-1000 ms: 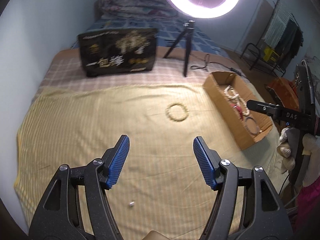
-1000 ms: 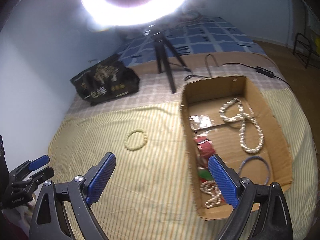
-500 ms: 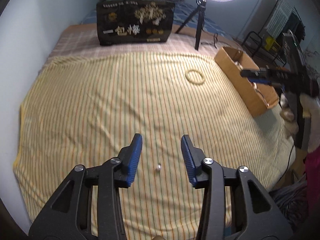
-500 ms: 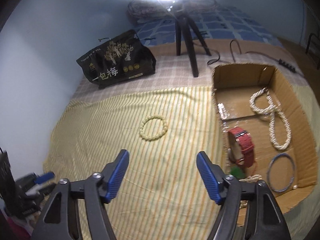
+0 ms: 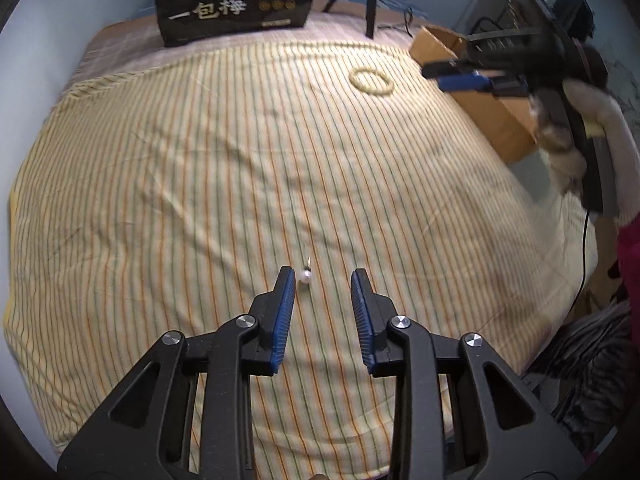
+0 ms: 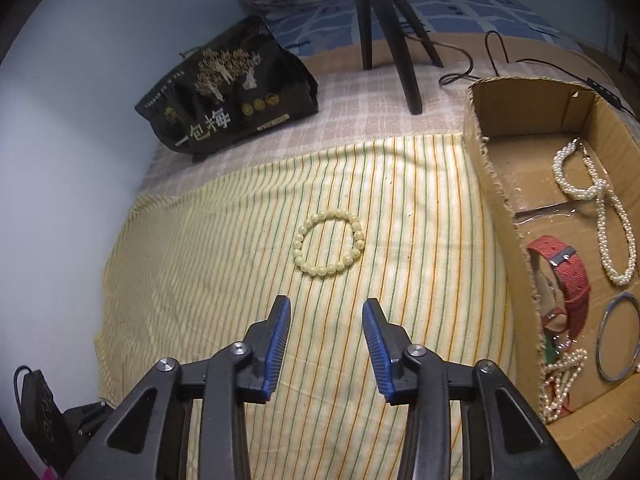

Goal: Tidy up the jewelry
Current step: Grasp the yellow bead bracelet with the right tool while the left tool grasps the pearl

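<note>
Left gripper (image 5: 323,280): jaws parted, narrow gap, holding nothing.
Pearl earring (image 5: 306,275): on the striped cloth (image 5: 200,184), just beside the left fingertip.
Right gripper (image 6: 326,307): jaws parted, empty, low over the cloth.
Bead bracelet (image 6: 329,242): flat on the cloth, just beyond the right gripper's tips.
Cardboard box (image 6: 496,200): right of the bracelet, holding a pearl necklace (image 6: 600,204), red watch (image 6: 568,280), and silver bangle (image 6: 618,338).

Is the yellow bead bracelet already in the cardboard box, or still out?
Out: the bead bracelet lies on the striped sheet, left of the cardboard box.
</note>
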Tool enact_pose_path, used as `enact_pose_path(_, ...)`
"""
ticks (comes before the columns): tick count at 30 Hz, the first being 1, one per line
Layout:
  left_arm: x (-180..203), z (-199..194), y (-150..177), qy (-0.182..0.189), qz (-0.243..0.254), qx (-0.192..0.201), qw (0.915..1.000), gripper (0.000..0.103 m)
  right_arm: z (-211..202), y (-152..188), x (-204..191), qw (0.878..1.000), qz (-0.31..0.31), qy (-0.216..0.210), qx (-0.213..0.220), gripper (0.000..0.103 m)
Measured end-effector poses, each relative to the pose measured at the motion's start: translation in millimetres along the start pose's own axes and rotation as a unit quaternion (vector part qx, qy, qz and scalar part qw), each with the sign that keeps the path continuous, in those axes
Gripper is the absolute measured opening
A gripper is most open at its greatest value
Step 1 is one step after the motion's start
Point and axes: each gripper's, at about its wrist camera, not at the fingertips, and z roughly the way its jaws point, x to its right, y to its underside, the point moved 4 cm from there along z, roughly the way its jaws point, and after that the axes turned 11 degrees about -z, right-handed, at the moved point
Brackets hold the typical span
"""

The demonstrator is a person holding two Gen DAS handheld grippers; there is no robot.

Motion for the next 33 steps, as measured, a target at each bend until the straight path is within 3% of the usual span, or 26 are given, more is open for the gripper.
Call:
enact_pose_path(2, 1.5, 3.8, 1.8, -0.007, 0.008, -0.002, 0.9999, 0.022, 4.1, -1.4, -0.3, 1.0, 0.001, 0.0, -0.003, 0.038)
enact_pose_path(12, 2.0, 20.2, 10.5, -0.035, 0.037, -0.014, 0.9986, 0.022, 22.1, -6.0, -8.3, 1.0, -0.011, 0.007, -0.013, 0.035)
enact_pose_path(33, -1.3, 40.9, 3.3, -0.037, 0.038, -0.028, 0.9982, 0.022, 50.2, -28.1, 7.8, 0.999, 0.005, 0.052, -0.016, 0.031)
